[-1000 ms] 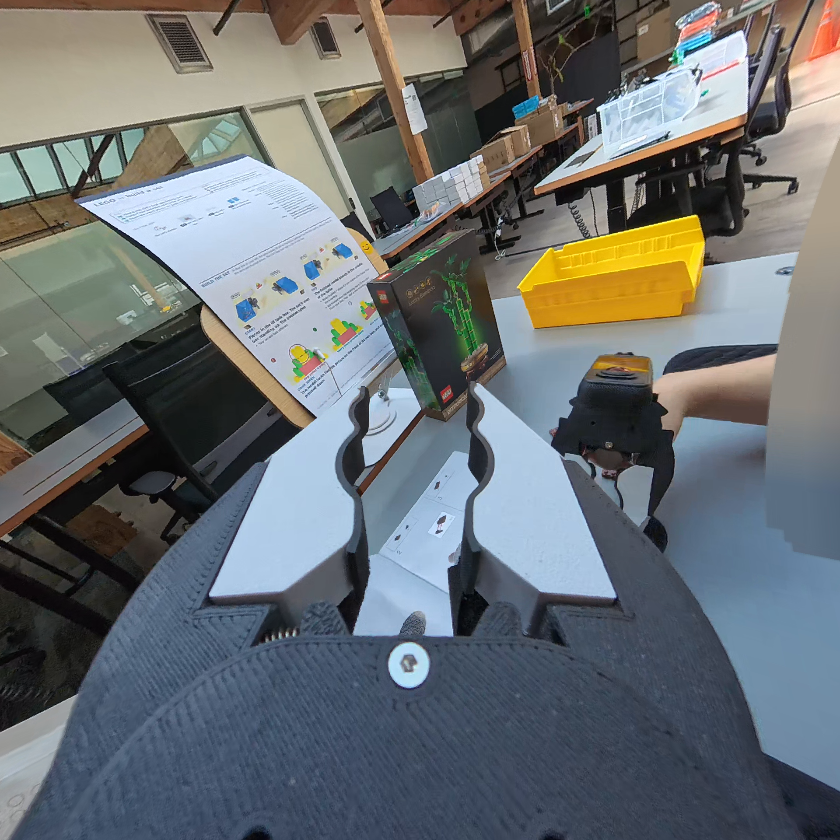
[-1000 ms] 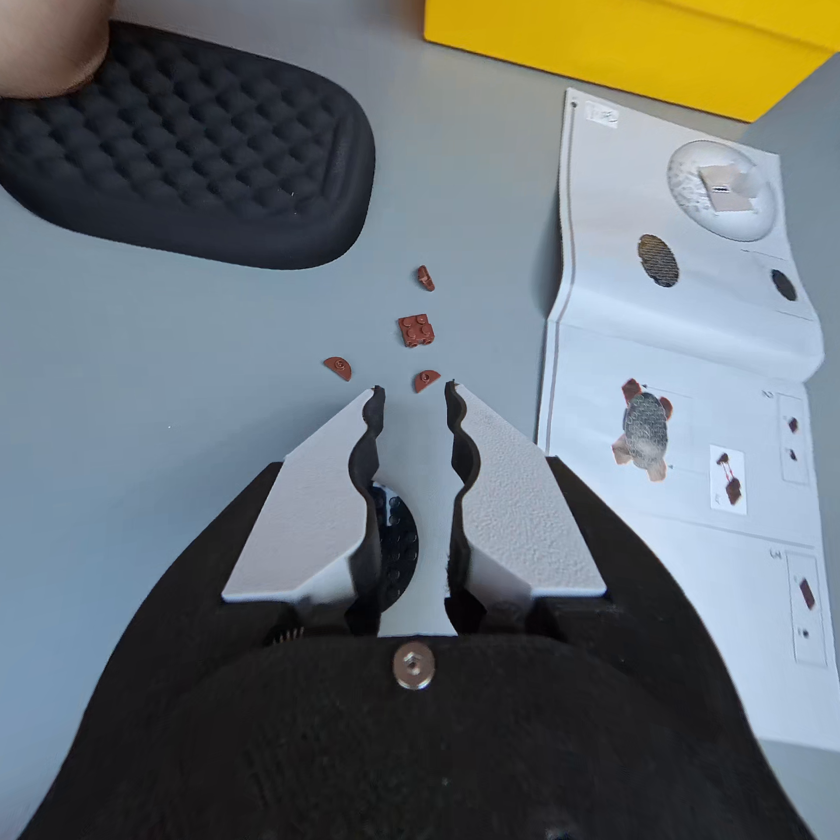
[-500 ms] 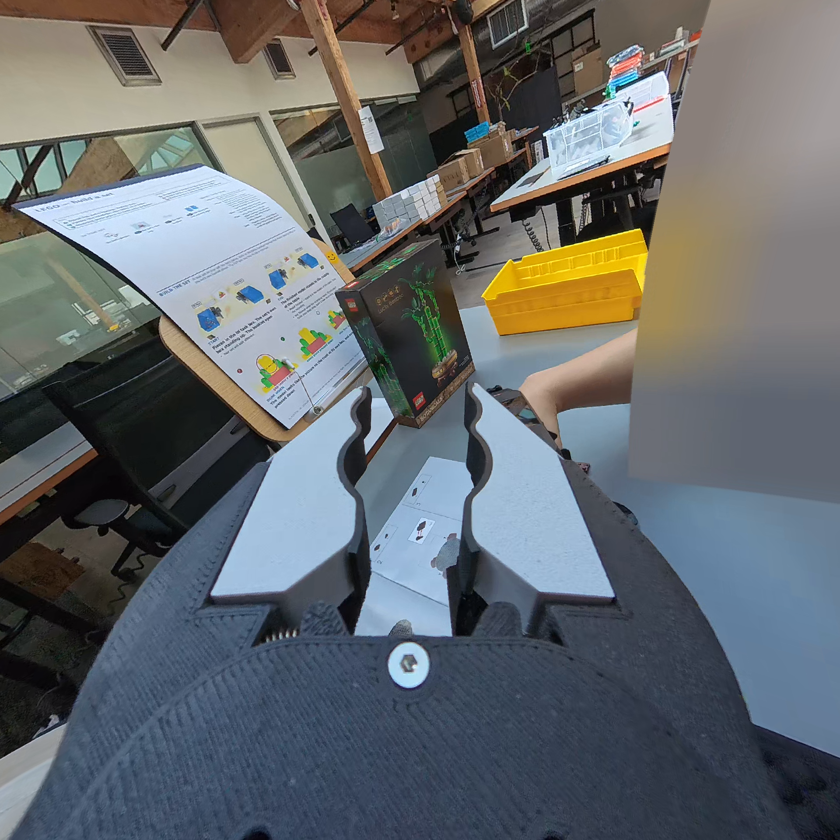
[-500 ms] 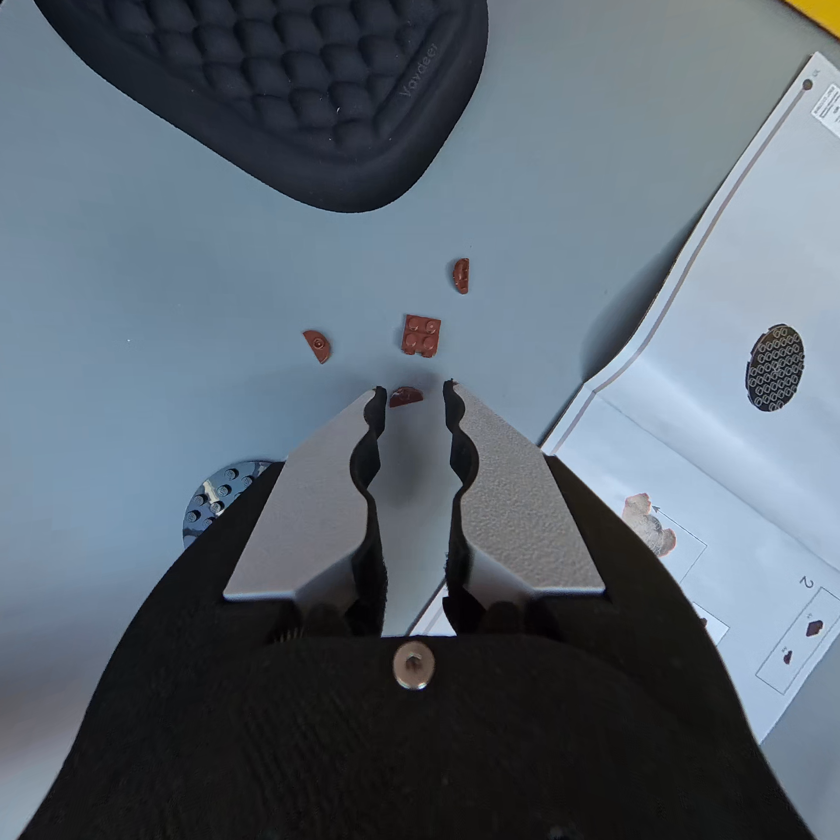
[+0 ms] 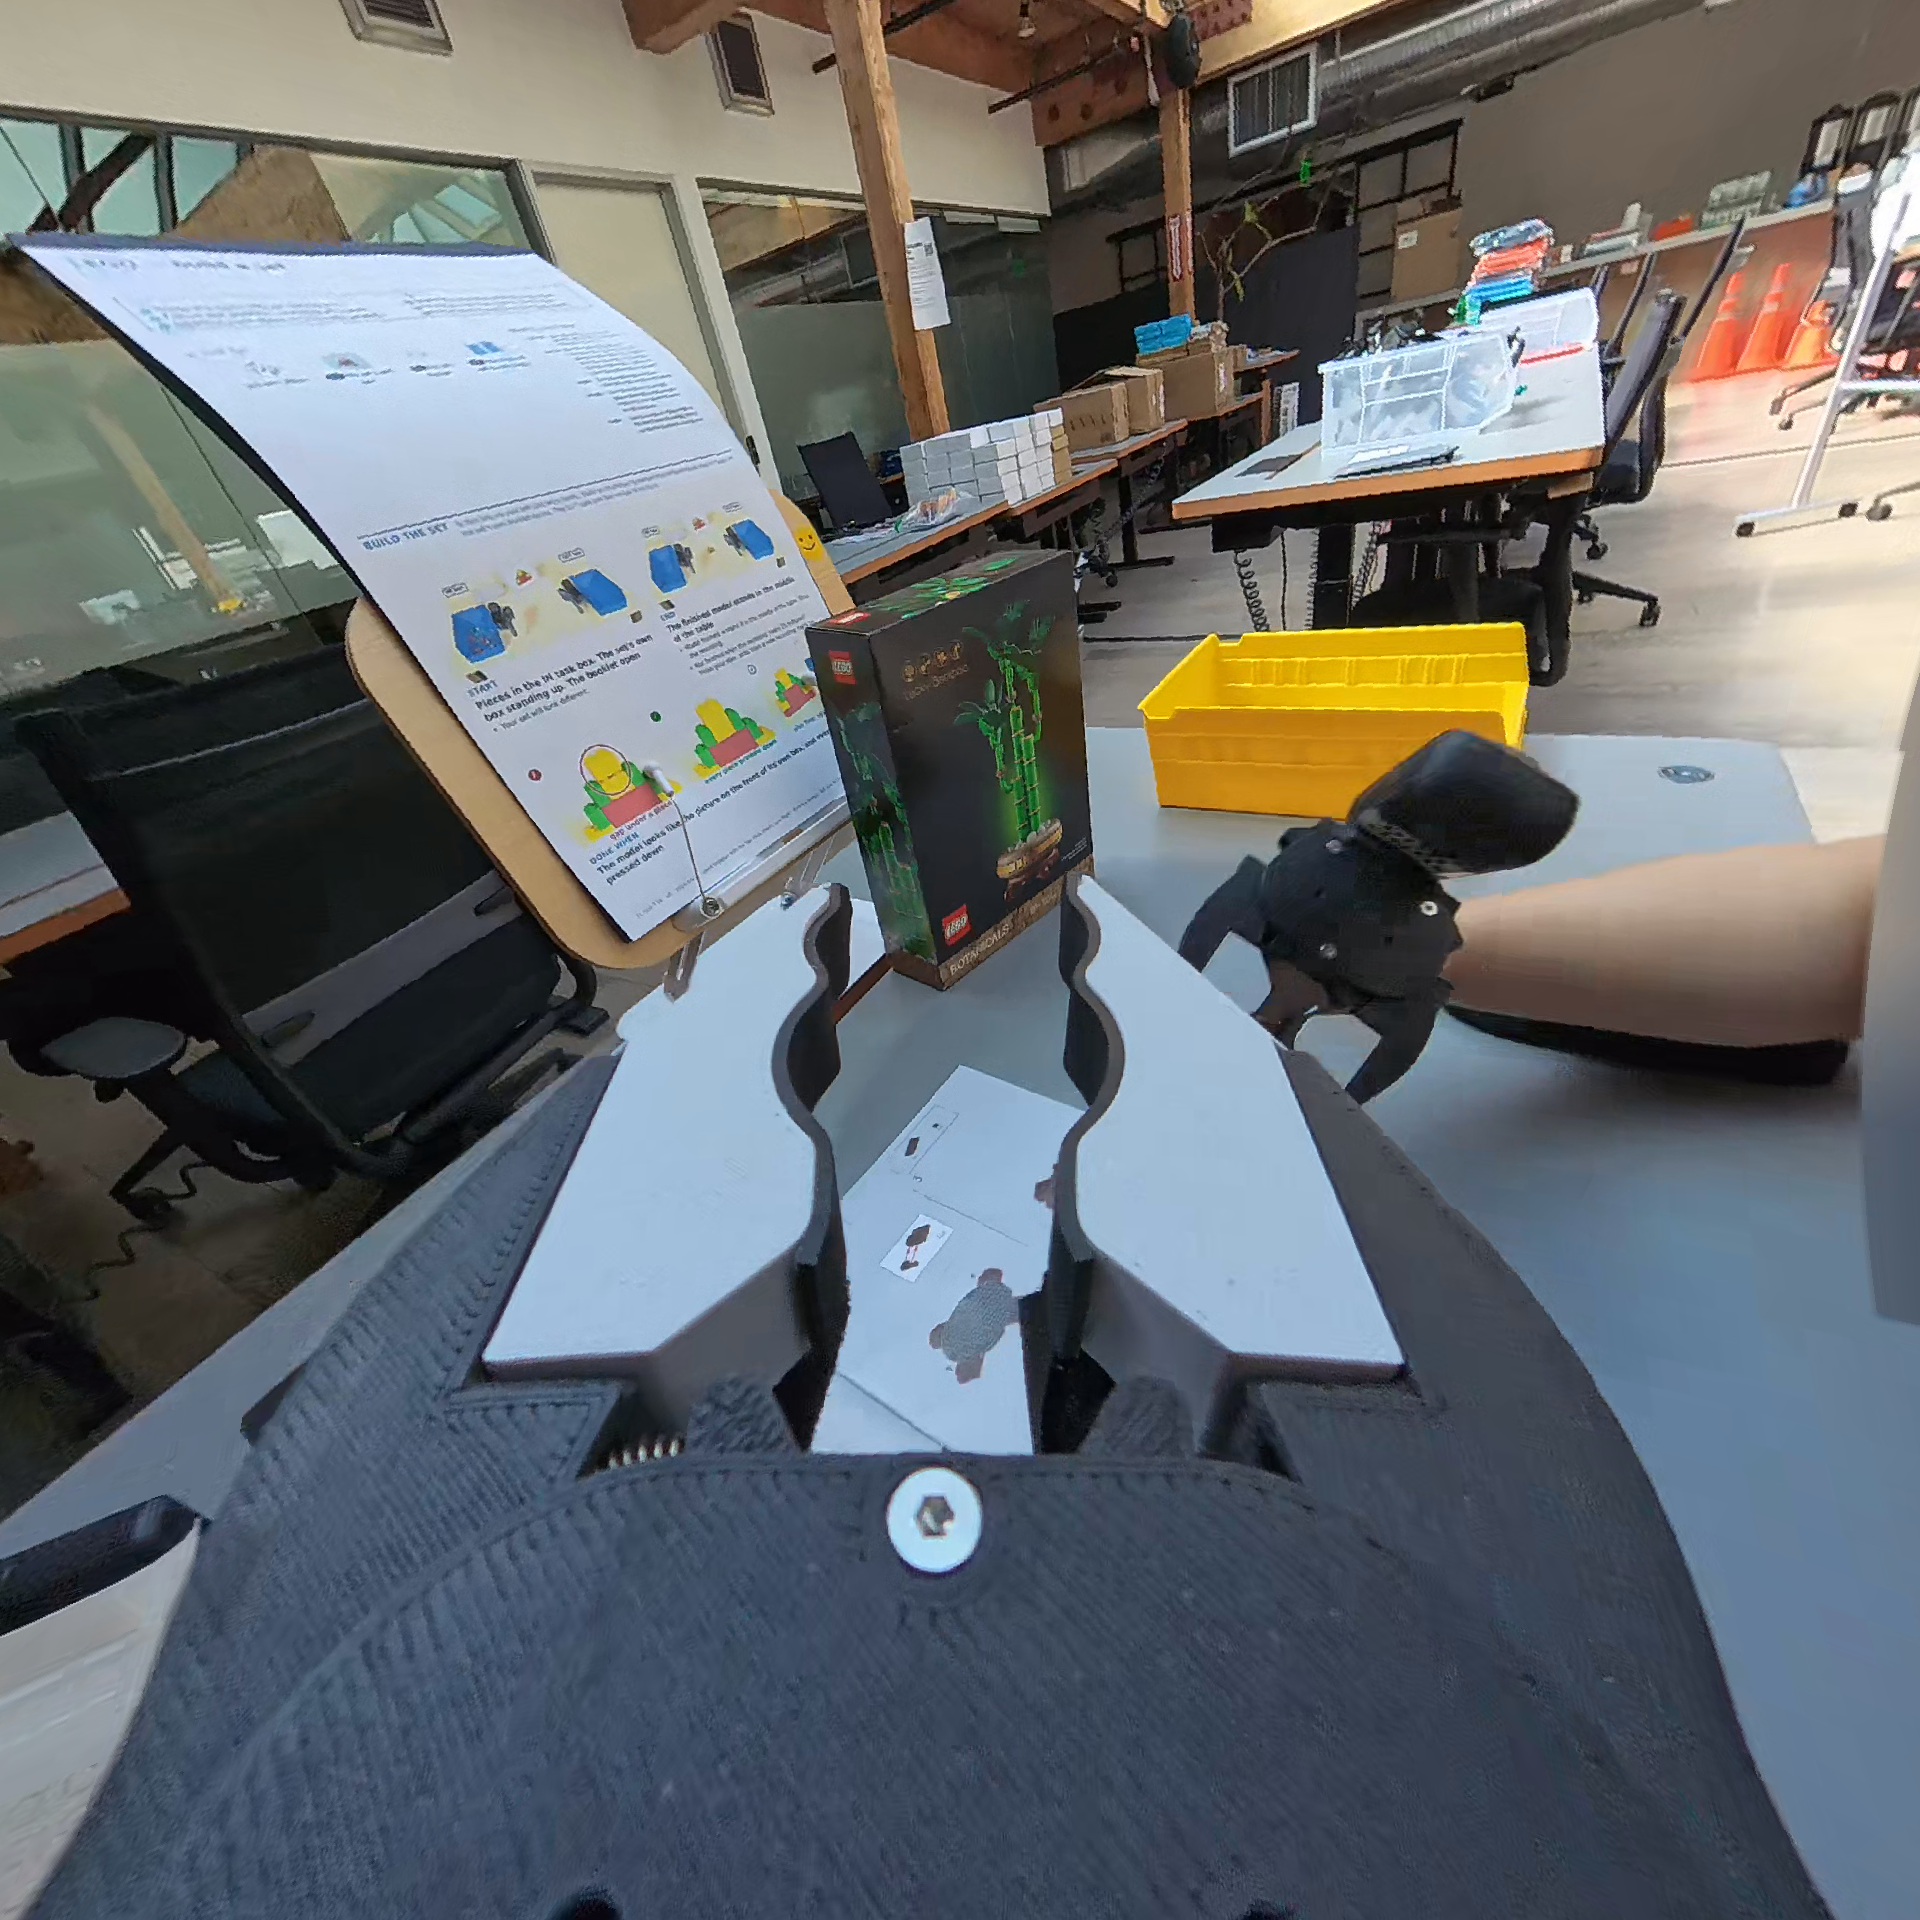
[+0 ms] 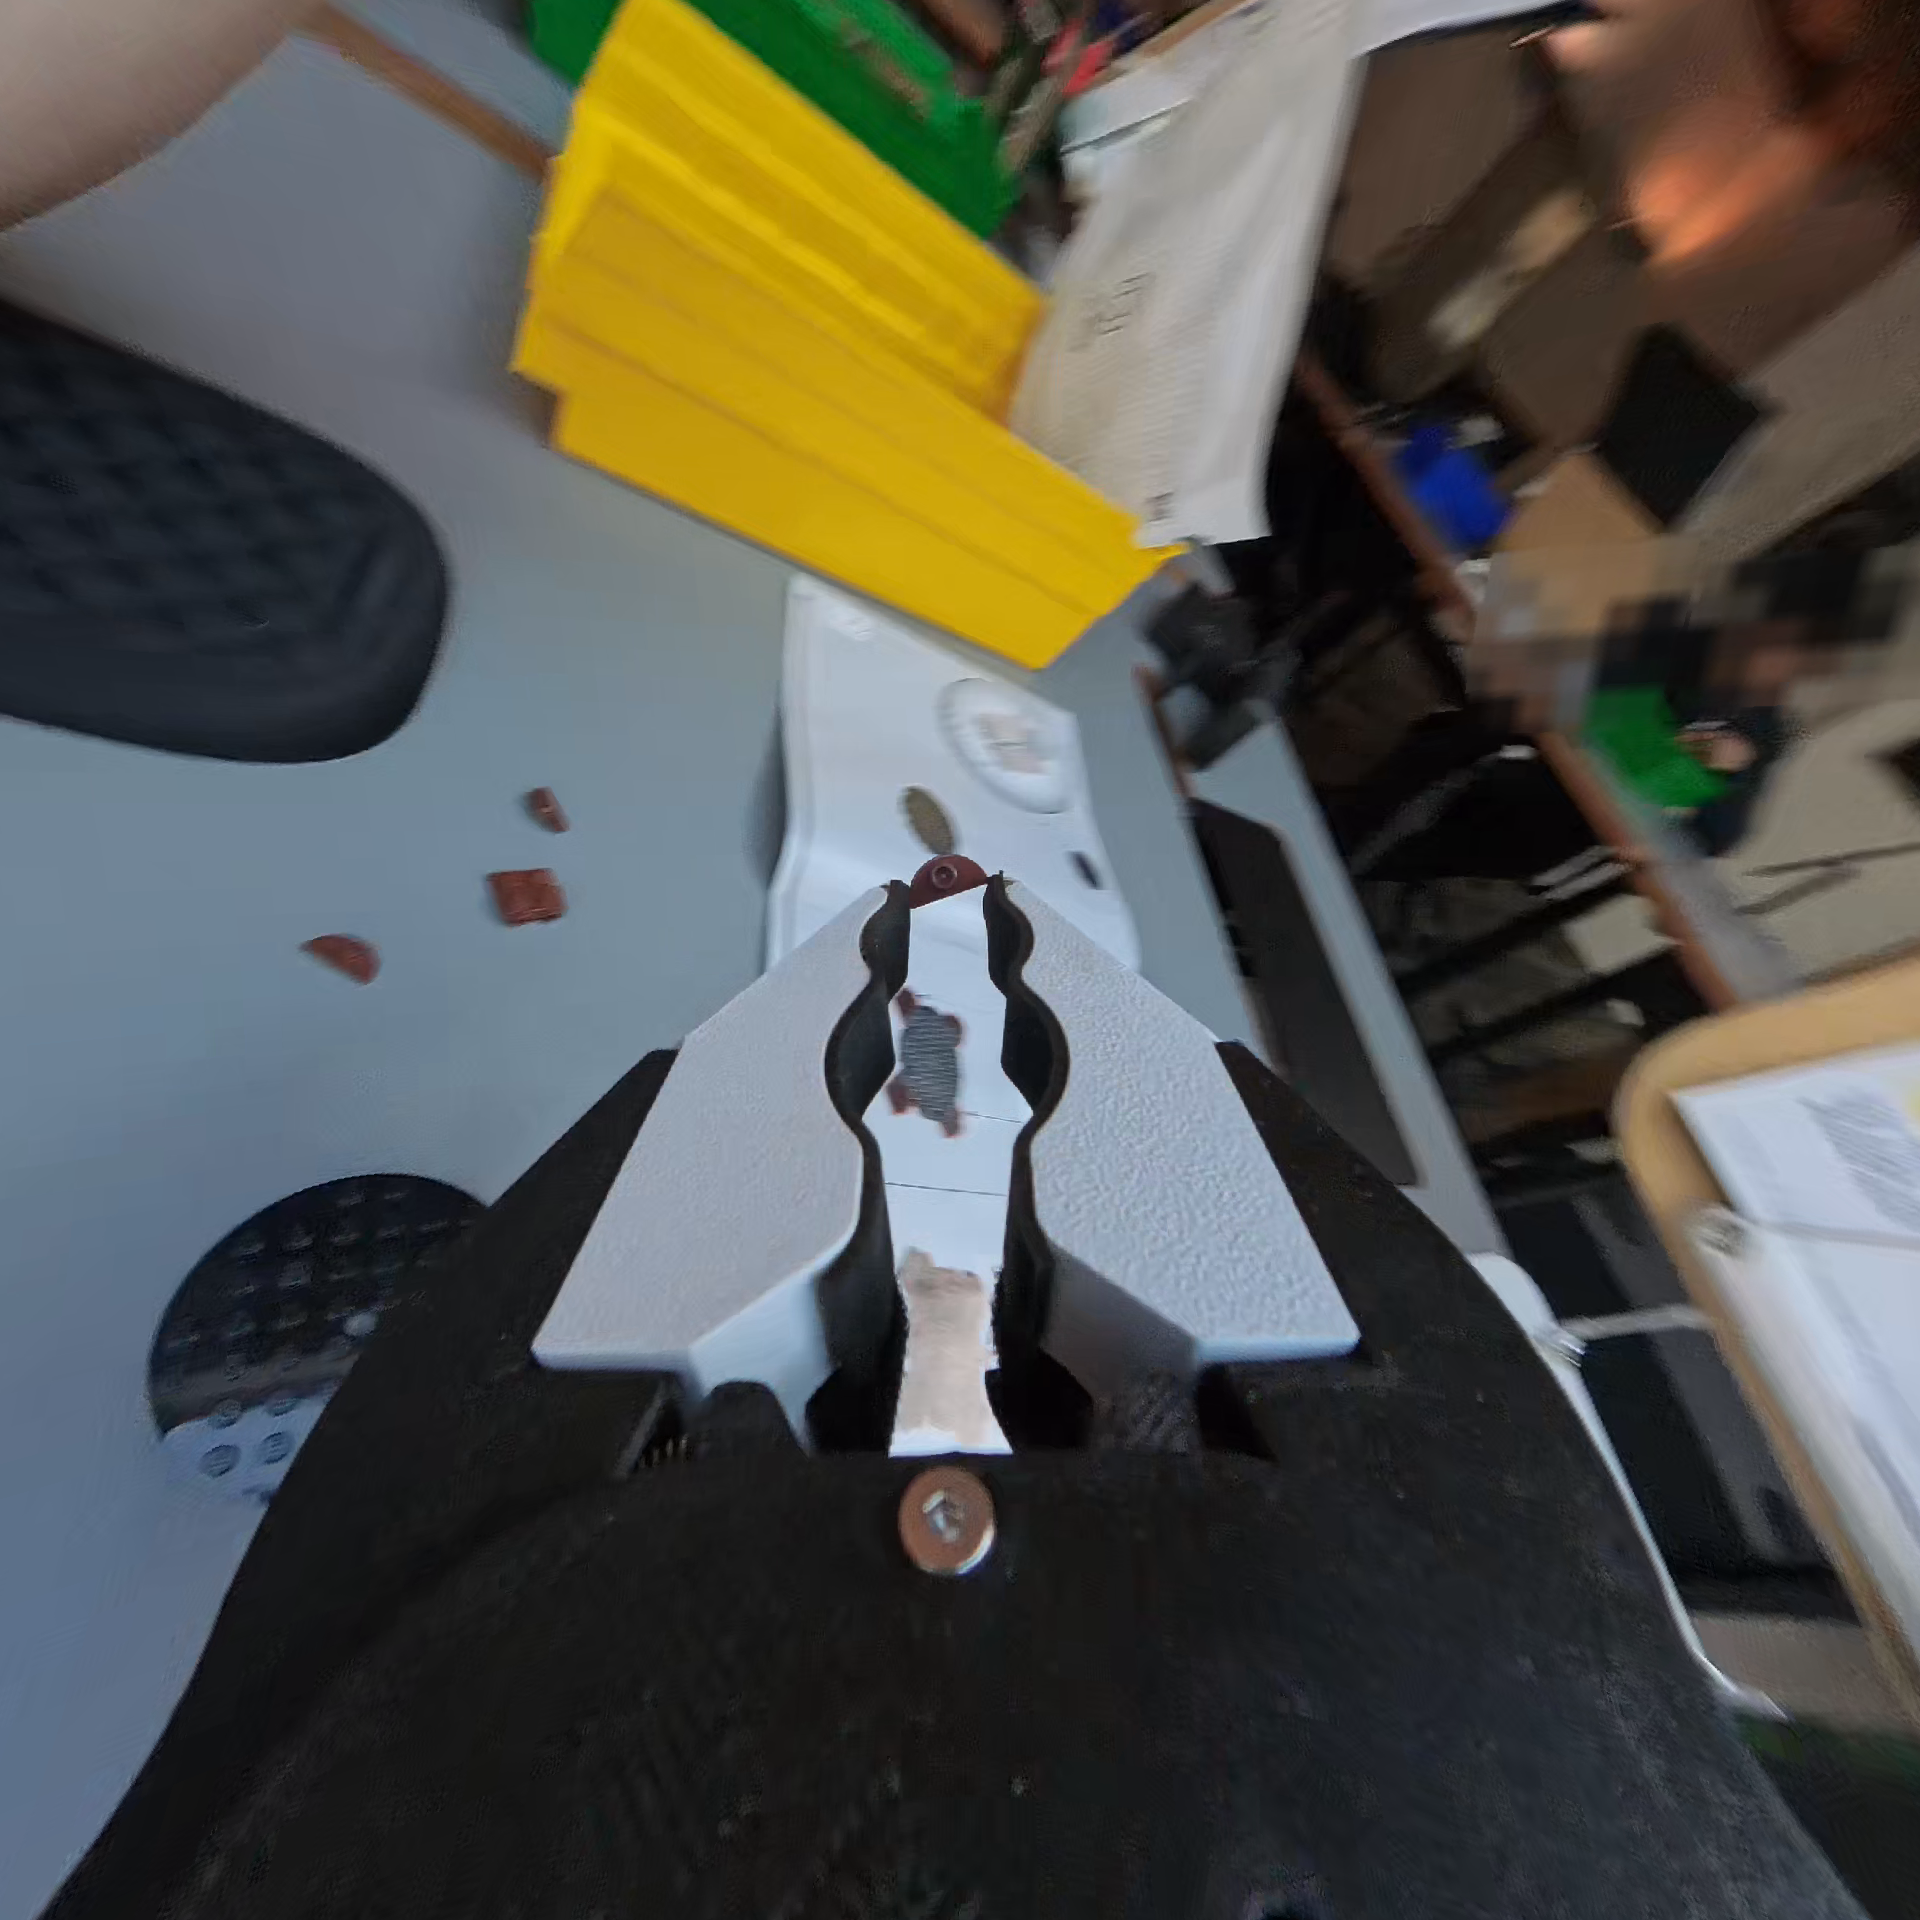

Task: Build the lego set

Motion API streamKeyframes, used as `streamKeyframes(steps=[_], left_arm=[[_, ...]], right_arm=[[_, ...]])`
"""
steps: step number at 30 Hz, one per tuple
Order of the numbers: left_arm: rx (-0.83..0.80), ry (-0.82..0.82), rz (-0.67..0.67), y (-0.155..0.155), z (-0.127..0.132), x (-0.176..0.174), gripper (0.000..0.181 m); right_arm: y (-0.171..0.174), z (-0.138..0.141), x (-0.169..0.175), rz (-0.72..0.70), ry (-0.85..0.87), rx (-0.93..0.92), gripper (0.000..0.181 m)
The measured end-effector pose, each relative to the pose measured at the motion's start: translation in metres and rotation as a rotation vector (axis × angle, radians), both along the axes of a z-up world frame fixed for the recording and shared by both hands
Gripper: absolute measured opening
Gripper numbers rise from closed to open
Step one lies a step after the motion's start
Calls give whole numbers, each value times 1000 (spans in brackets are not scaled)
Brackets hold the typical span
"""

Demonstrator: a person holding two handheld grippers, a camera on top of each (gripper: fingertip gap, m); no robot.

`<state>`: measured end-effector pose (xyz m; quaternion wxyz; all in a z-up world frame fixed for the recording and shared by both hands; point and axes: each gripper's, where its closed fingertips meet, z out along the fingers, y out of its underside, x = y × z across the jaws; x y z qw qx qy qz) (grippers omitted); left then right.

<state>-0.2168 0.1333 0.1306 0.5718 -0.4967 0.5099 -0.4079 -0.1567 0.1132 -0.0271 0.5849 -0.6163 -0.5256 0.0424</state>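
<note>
My right gripper [image 6: 948,881] is shut on a small reddish-brown half-round lego piece [image 6: 945,875], held at the fingertips above the white instruction sheet [image 6: 883,727]. Three more brown pieces lie on the grey table to the left: a square plate [image 6: 528,896], a half-round [image 6: 343,956] and a small one [image 6: 547,808]. A dark round studded plate [image 6: 301,1299] lies at lower left. My left gripper [image 5: 948,914] is open and empty above the instruction sheet [image 5: 966,1164]. The right gripper also shows in the left wrist view [image 5: 1340,935], raised off the table.
A yellow bin [image 5: 1340,717] [image 6: 790,384] stands at the table's far side. A dark lego box [image 5: 956,769] stands upright beside a tilted board with a printed sheet [image 5: 499,561]. A black padded rest [image 6: 187,561] lies at left under a person's arm [image 5: 1662,935].
My right gripper closed on the half-round piece that lay at its fingertips, lifted it off the table and tilted up over the instruction sheet. The left gripper stayed open and shifted slightly.
</note>
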Motion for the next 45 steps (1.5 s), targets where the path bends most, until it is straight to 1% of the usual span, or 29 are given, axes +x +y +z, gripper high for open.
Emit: streamKeyframes(steps=[2, 3, 5, 7, 10, 12, 14, 17, 19, 22, 25, 28, 29, 30, 31, 32, 34, 35, 36, 37, 38, 40, 41, 43, 45], left_arm=[[-117, -33, -38, 1, -2, 19, 37], [-184, -41, -80, -3, -5, 33, 37], [-302, -19, -189, -20, -15, 64, 31], [-361, 38, -279, -40, -32, 95, 29], [-389, 94, -359, -64, -51, 126, 27], [-386, 73, -380, -74, -53, 138, 25], [-370, 46, -402, -82, -51, 145, 20], [-289, 69, -393, -87, -57, 150, 14], [-242, 85, -361, -87, -61, 152, 14], [-223, 77, -357, -90, -60, 155, 12], [-175, 72, -343, -91, -61, 157, 2], [-104, 91, -326, -91, -64, 156, 2], [-65, 101, -316, -91, -65, 156, 2], [-6, 113, -312, -93, -65, 154, 2], [77, 115, -308, -95, -65, 152, 2], [181, 113, -303, -99, -64, 150, 2], [402, 95, -320, -116, -60, 144, 2], [500, 85, -354, -129, -59, 140, 2], [583, 74, -388, -141, -59, 137, 2], [648, 71, -416, -151, -60, 135, 2], [687, 84, -449, -160, -64, 134, 2], [702, 127, -514, -175, -72, 133, 2], [712, 137, -542, -182, -74, 132, 2], [761, 132, -567, -191, -76, 131, 2], [812, 156, -562, -193, -79, 131, 2]], right_arm=[[-7, 41, 36, -176, 65, 212, 14], [-15, 57, 49, -238, 75, 304, 14], [-31, 77, 67, -318, 91, 436, 14], [-42, 88, 79, -382, 84, 519, 14], [-47, 89, 90, -427, 51, 553, 14], [-52, 89, 91, -417, 52, 549, 14], [-55, 91, 93, -417, 55, 550, 14], [-58, 95, 94, -421, 60, 555, 14], [-60, 96, 94, -422, 53, 568, 14], [-61, 97, 92, -422, 41, 580, 14], [-60, 96, 92, -436, 22, 587, 14], [-60, 94, 92, -422, 24, 572, 14], [-61, 93, 90, -395, 38, 542, 15], [-64, 91, 87, -336, 75, 477, 20], [-70, 88, 83, -256, 150, 371, 25], [-78, 86, 80, -162, 256, 220, 27], [-98, 89, 80, 36, 522, -127, 38], [-105, 95, 85, 126, 667, -314, 49], [-115, 102, 89, 250, 789, -493, 56], [-125, 109, 93, 372, 872, -649, 54], [-129, 108, 94, 441, 878, -759, 49], [-136, 84, 86, 476, 715, -885, 57], [-142, 75, 80, 506, 637, -945, 57], [-151, 73, 64, 579, 555, -1030, 57], [-164, 72, 55, 684, 456, -1105, 48]])
